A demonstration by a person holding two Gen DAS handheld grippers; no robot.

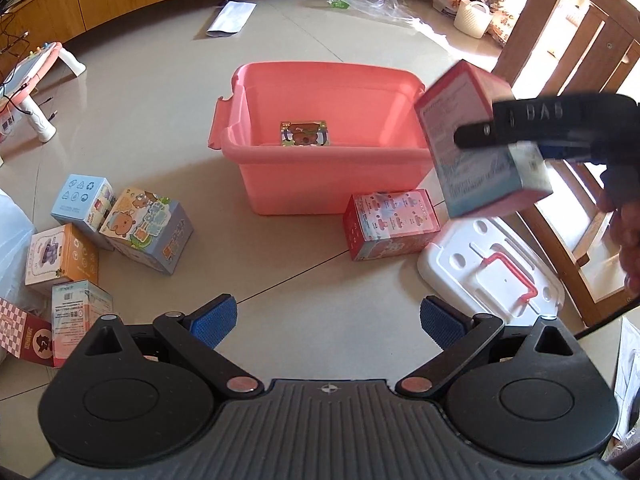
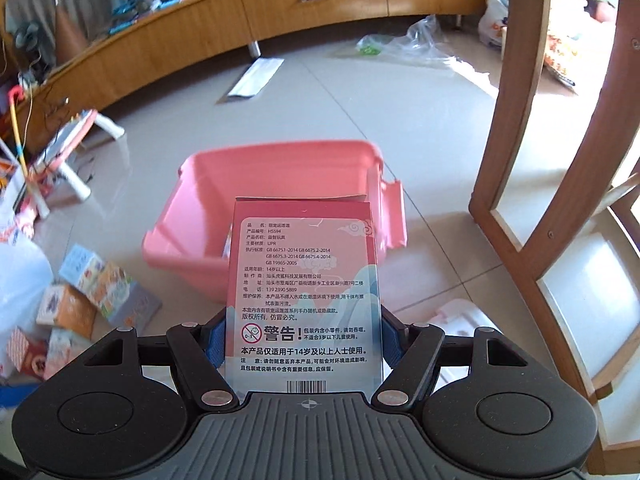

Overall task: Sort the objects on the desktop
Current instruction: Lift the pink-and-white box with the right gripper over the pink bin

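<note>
The pink-and-blue box (image 2: pixel 304 296) is clamped between the right gripper (image 2: pixel 304 344) pads, long axis pointing away along the fingers, barcode end nearest, held in the air before the pink bin (image 2: pixel 200 240). The left gripper (image 1: pixel 326 322) is held wide open, empty, over the tiled floor (image 1: pixel 304 280).

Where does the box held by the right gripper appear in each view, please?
Left wrist view: the held box is at the right edge, mid-height, clamped by the right gripper.
Right wrist view: it fills the lower centre.
Shared landmark: the pink bin, behind the box in both.
</note>
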